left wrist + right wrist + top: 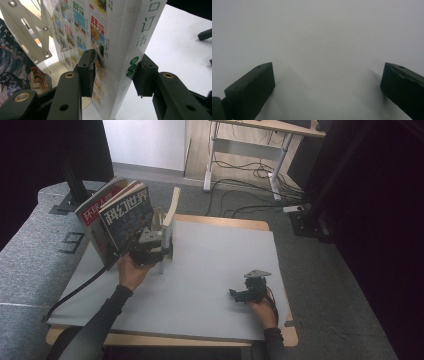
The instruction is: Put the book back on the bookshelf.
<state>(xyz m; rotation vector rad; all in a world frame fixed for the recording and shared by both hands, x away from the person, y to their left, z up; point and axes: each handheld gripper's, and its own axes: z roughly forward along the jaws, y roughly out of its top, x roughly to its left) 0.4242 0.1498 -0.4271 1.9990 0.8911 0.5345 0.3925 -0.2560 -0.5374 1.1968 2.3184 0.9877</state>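
Observation:
My left gripper (167, 234) is shut on a thin white magazine (173, 207) that stands upright near the table's far left. In the left gripper view, its jaws (116, 72) press both sides of the magazine (120, 30), whose cover shows small coloured pictures and green characters. To its left, two magazines lean in a white metal rack (25, 32): a dark illustrated one (125, 217) in front and a red-titled one (95, 212) behind it. My right gripper (239, 295) rests low on the white table cover at the near right. Its jaws (327, 82) stand open over bare surface.
A white sheet (220, 255) covers the wooden table, whose edge shows at the front and back. A grey upholstered surface (30, 245) runs along the left. Beyond the table stand a desk frame (250, 150) and floor cables (250, 175).

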